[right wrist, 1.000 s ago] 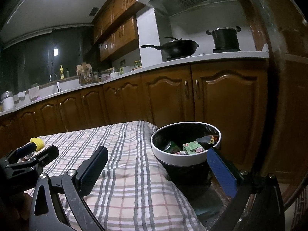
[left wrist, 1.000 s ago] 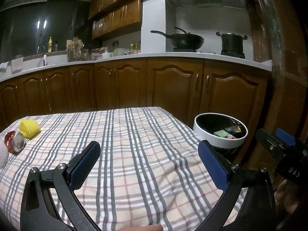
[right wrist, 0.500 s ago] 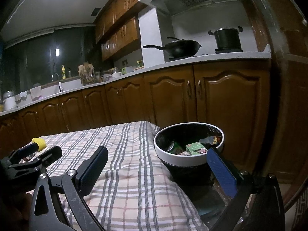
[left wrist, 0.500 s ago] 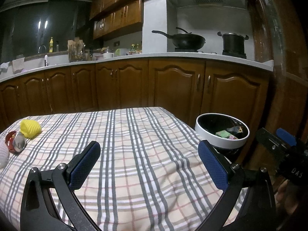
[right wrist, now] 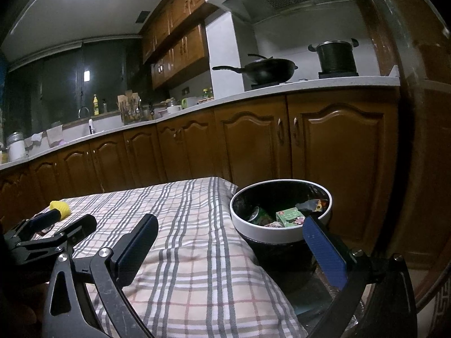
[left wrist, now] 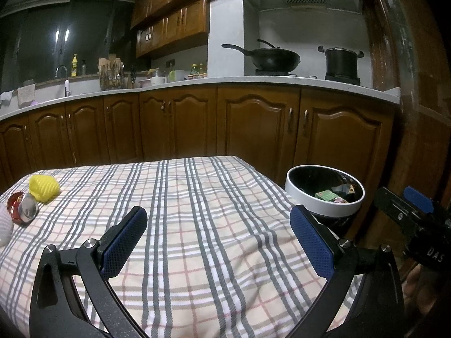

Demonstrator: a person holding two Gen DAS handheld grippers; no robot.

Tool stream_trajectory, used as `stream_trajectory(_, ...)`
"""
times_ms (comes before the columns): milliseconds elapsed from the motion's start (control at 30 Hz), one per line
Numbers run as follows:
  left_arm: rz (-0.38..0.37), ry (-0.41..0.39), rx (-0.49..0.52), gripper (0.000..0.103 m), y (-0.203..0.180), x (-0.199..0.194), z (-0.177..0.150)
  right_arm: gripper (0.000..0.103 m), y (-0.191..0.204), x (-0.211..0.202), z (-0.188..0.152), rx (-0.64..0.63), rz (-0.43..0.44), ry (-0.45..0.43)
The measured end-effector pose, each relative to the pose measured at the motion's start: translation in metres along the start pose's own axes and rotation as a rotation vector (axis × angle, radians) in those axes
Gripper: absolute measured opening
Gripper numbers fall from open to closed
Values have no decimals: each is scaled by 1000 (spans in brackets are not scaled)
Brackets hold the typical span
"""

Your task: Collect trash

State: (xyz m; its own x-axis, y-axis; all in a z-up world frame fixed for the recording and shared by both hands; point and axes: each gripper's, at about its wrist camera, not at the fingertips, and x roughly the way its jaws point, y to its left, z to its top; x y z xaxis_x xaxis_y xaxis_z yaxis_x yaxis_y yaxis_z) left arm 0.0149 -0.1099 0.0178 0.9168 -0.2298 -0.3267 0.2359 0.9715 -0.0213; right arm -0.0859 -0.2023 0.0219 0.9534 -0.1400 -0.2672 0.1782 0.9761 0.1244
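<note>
The left gripper (left wrist: 218,242) is showing black, matte, angular arms with silver screws at the joints, and its fingers (left wrist: 124,242) are wearing blue pads with a fine mesh texture. The right gripper (right wrist: 229,246) is showing the same build; seen from the left camera, its black body is carrying white "DAS" lettering

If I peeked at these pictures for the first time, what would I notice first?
Probably the big checked tablecloth filling the middle, with the left gripper open and empty above it. Then the white-rimmed trash bin just past the table's right edge, already holding a green carton and other scraps. Last, the bright yellow crumpled thing and a red can lying at the cloth's far left.
</note>
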Motion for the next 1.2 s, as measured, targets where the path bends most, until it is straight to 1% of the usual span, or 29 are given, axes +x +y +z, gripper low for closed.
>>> stream_trajectory(1200,-2,9,3,103,-1,2,-3,103,1,-1,0,0,2,0)
